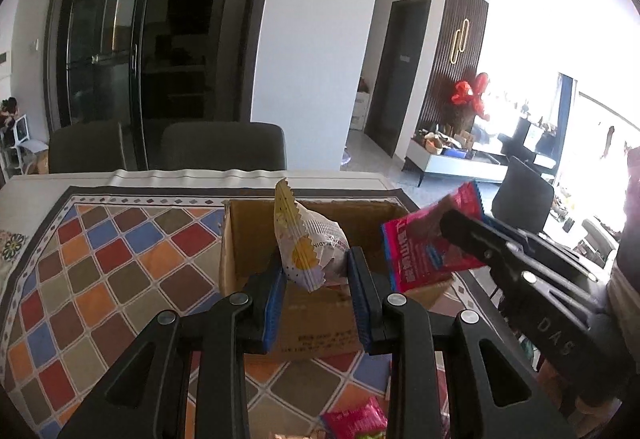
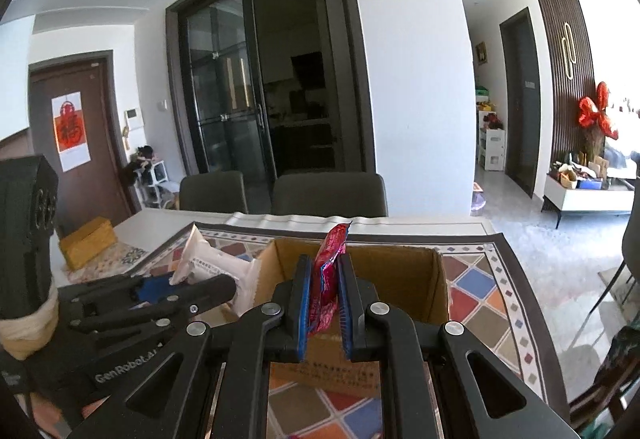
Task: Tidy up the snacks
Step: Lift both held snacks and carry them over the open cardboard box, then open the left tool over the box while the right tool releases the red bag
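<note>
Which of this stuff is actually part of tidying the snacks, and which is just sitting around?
In the job: white snack packet in left tongs; pink snack packet in right tongs; cardboard box.

Lying about: yellow box, chairs, patterned tablecloth.

— What do your tools look like?
— Your left gripper (image 1: 316,281) and right gripper (image 2: 324,293) are matte black, with blue ribbed pads (image 1: 357,293), round silver screws, and "GenRobot" lettering in white on one body.
</note>
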The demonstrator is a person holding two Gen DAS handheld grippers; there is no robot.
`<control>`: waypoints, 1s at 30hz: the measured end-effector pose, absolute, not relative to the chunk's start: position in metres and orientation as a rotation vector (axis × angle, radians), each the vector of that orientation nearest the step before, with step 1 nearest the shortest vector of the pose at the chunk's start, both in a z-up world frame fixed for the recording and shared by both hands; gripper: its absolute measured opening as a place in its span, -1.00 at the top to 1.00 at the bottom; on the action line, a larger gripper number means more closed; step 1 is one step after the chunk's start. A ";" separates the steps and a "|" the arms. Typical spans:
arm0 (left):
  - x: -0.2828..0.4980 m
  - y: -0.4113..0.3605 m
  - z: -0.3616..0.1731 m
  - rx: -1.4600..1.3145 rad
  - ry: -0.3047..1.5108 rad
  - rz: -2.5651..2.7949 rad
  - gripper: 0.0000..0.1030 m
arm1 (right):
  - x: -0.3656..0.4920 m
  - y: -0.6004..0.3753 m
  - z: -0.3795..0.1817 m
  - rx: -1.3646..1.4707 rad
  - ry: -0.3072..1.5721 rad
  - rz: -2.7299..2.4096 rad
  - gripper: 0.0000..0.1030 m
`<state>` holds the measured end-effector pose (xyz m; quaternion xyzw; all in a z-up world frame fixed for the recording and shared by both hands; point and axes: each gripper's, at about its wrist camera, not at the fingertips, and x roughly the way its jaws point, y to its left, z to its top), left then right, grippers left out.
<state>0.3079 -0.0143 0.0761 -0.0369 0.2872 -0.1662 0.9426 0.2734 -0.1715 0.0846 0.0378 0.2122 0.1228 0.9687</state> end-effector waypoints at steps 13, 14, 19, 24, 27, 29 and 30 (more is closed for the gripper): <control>0.352 -0.024 0.069 -0.031 0.680 -0.312 -0.02 | 0.331 -0.180 0.062 0.077 0.583 0.177 0.46; 0.350 -0.024 0.070 -0.025 0.677 -0.304 -0.02 | 0.331 -0.183 0.059 0.084 0.593 0.171 0.27; 0.334 -0.021 0.072 -0.013 0.655 -0.281 -0.03 | 0.319 -0.188 0.058 0.096 0.595 0.160 0.27; 0.308 -0.017 0.079 -0.001 0.627 -0.264 -0.08 | 0.301 -0.185 0.063 0.080 0.574 0.180 0.27; 0.293 -0.013 0.083 0.004 0.611 -0.253 -0.12 | 0.291 -0.182 0.066 0.080 0.570 0.201 0.23; 0.283 -0.010 0.085 0.000 0.605 -0.256 -0.13 | 0.282 -0.180 0.065 0.080 0.571 0.217 0.19; 0.278 -0.009 0.085 0.000 0.604 -0.259 -0.13 | 0.278 -0.178 0.065 0.079 0.570 0.223 0.19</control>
